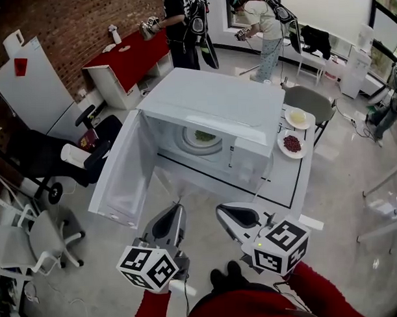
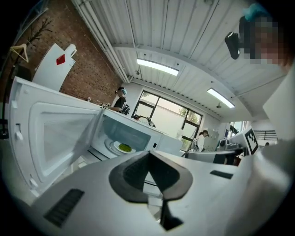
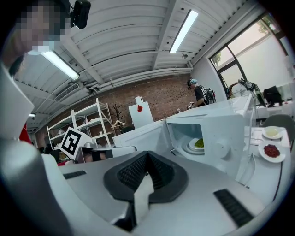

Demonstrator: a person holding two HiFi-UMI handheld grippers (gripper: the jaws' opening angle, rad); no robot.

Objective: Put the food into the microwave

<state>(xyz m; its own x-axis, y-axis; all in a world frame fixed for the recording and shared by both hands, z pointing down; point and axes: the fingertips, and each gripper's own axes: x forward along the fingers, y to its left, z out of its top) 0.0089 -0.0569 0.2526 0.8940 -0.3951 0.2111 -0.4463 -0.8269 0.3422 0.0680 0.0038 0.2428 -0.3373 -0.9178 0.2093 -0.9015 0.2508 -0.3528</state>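
A white microwave (image 1: 213, 102) stands on a white table (image 1: 297, 177) with its door (image 1: 124, 173) swung open to the left. Inside, a plate of green food (image 1: 205, 136) rests on the turntable. It also shows in the left gripper view as green food (image 2: 124, 147) and in the right gripper view as green food (image 3: 199, 143). To the right of the microwave sit a plate of red food (image 1: 292, 144) and a plate of pale yellow food (image 1: 297, 118). My left gripper (image 1: 176, 214) and right gripper (image 1: 230, 217) hover side by side before the opening, both shut and empty.
Two people work at the back, near a red-topped counter (image 1: 133, 56). Office chairs (image 1: 39, 241) crowd the left side. A grey chair (image 1: 310, 99) stands behind the table. A cable hangs down the microwave's right front corner (image 1: 267, 168).
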